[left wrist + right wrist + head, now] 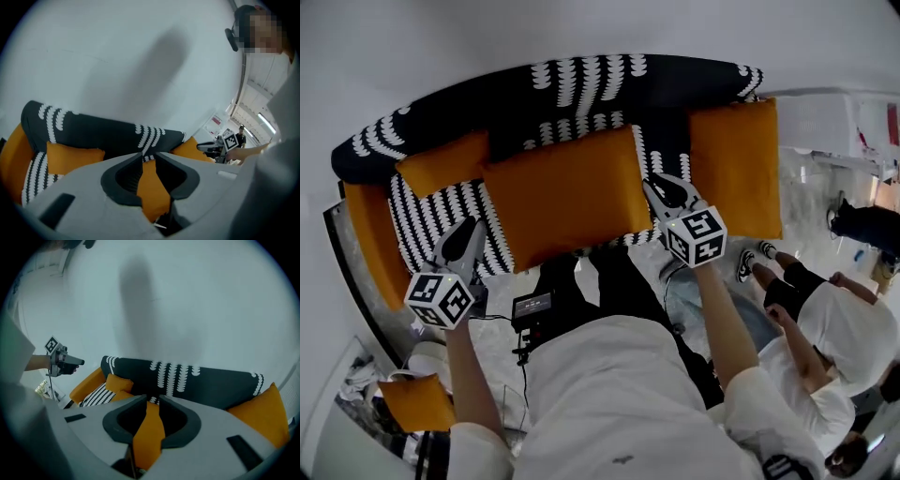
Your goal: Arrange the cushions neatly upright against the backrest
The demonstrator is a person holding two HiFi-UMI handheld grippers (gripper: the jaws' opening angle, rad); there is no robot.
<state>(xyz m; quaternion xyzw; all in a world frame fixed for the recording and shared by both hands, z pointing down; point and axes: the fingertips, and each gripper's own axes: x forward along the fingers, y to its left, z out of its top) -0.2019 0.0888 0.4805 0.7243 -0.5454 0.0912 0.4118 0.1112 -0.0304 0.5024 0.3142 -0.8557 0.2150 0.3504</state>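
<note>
While you look down in the head view, three orange cushions sit on the sofa: a small cushion, the middle cushion and a right-hand cushion. A fourth cushion lies lower left. Both your arms reach forward and down, with the left gripper and right gripper at the middle cushion's two ends. In the left gripper view, the jaws pinch its orange fabric. In the right gripper view, those jaws also clamp it.

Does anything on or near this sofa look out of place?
Yes. The big middle cushion lies mostly flat across the seat instead of upright against the backrest, and another orange cushion sits off the sofa, at lower left.
</note>
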